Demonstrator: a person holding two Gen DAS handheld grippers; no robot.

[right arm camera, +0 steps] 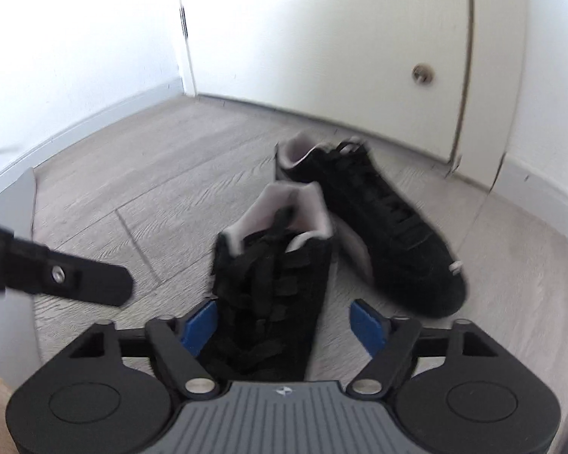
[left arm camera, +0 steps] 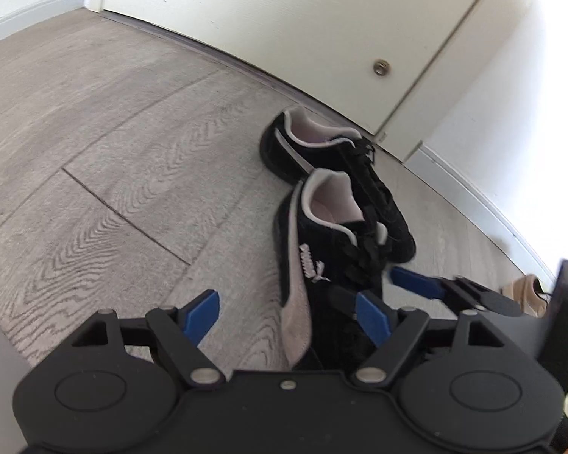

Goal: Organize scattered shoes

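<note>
Two black suede sneakers with pale pink stripes lie on the wood-look floor by a white door. The near sneaker [left arm camera: 314, 249] points its toe at me, and its front lies between the fingers of my open left gripper [left arm camera: 287, 316], closer to the right pad. In the right wrist view the same sneaker [right arm camera: 272, 276] shows its laces, its toe inside my open right gripper [right arm camera: 284, 325] against the left pad. The far sneaker [left arm camera: 322, 155] [right arm camera: 390, 223] rests just behind it, toe to the right. One right gripper finger [left arm camera: 412, 282] reaches in beside the laces.
A white door [left arm camera: 284, 38] with a small round metal fitting [left arm camera: 381, 67] and white baseboards close the corner behind the shoes. A beige shoe [left arm camera: 526, 291] lies at the far right. A grey panel [right arm camera: 19, 208] stands on the left. Open floor [left arm camera: 94, 151] spreads leftward.
</note>
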